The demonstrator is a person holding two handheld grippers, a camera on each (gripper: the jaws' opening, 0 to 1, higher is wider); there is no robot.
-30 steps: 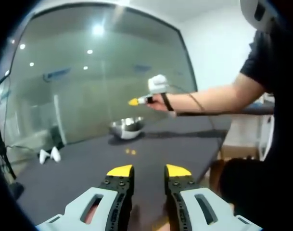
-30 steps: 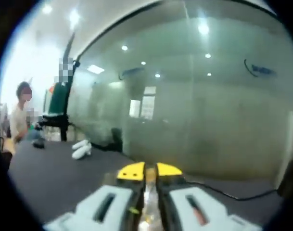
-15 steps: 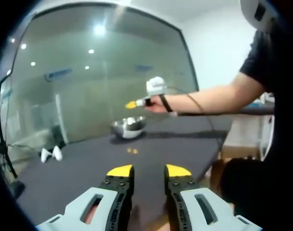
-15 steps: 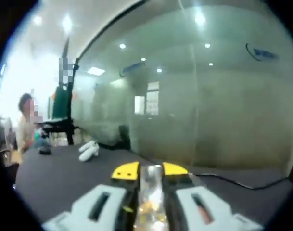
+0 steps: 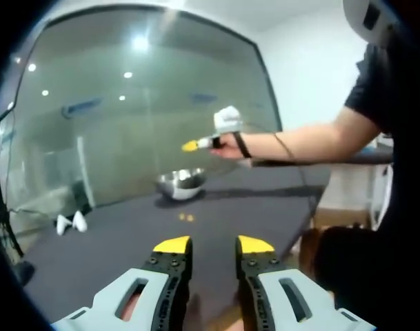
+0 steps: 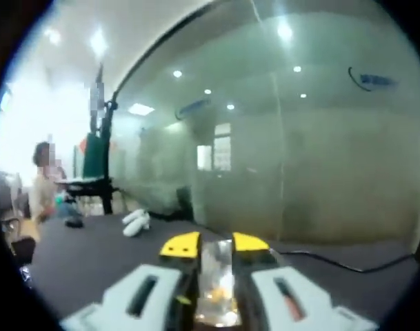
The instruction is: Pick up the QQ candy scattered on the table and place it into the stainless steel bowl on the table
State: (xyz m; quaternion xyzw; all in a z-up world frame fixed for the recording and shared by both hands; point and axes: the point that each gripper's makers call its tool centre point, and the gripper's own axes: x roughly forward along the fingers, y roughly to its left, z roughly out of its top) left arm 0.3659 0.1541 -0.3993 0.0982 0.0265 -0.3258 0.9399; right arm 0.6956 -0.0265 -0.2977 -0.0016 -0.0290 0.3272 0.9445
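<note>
In the left gripper view my left gripper (image 5: 213,245) stands open over the dark table (image 5: 251,207) with nothing between its yellow-tipped fingers. The stainless steel bowl (image 5: 181,184) sits far across the table, and two small orange QQ candies (image 5: 187,217) lie in front of it. A person's hand holds my right gripper (image 5: 199,144) just above the bowl. In the right gripper view my right gripper (image 6: 216,244) has its jaws a little apart. A shiny silver patch with orange specks (image 6: 216,283) fills the gap. I cannot tell whether it is held or lies below.
Two white objects (image 5: 70,221) lie near the table's far left edge, also seen as white objects (image 6: 136,222). A glass wall (image 5: 141,124) runs behind the table. A cable (image 6: 334,261) lies along the far edge. A seated person (image 6: 45,186) is at the left.
My right gripper's jaws have parted from almost touching, and the shiny patch between them has widened. The right gripper dipped toward the bowl and rose again. My left gripper has stayed put.
</note>
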